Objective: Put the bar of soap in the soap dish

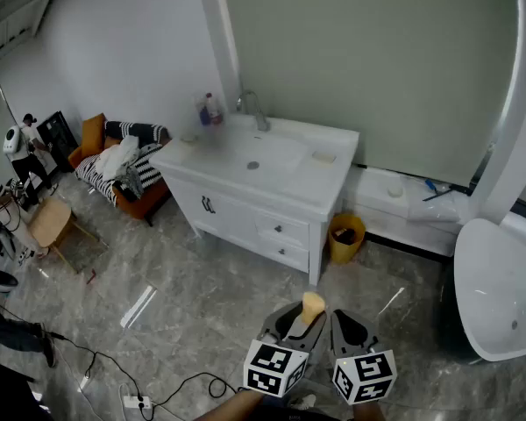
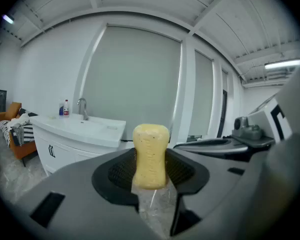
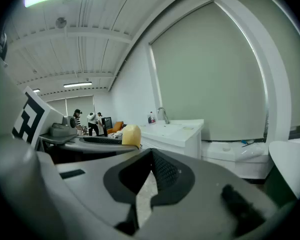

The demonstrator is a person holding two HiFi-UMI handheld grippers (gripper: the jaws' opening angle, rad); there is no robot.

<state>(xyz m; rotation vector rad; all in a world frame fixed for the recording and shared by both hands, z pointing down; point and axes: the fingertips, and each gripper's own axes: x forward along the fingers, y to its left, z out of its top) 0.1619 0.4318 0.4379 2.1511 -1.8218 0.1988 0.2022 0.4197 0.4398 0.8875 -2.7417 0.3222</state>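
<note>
A yellow bar of soap (image 1: pixel 313 305) stands upright between the jaws of my left gripper (image 1: pixel 307 319), low in the head view. The left gripper view shows the soap (image 2: pixel 150 156) pinched between the dark pads, the left gripper (image 2: pixel 151 170) shut on it. My right gripper (image 1: pixel 343 322) hangs just to its right; its jaws (image 3: pixel 151 155) meet at the tips and hold nothing. The soap (image 3: pixel 131 135) also shows at the left of that view. The small soap dish (image 1: pixel 323 157) sits on the white vanity (image 1: pixel 337 178), right of the basin and well ahead of both grippers.
A faucet (image 1: pixel 255 110) and bottles (image 1: pixel 209 110) stand at the back of the vanity. A yellow bin (image 1: pixel 345 238) stands at its right end, a white bathtub (image 1: pixel 500 288) further right. An orange sofa (image 1: pixel 114 172), a chair (image 1: pixel 51 222), floor cables and people are at left.
</note>
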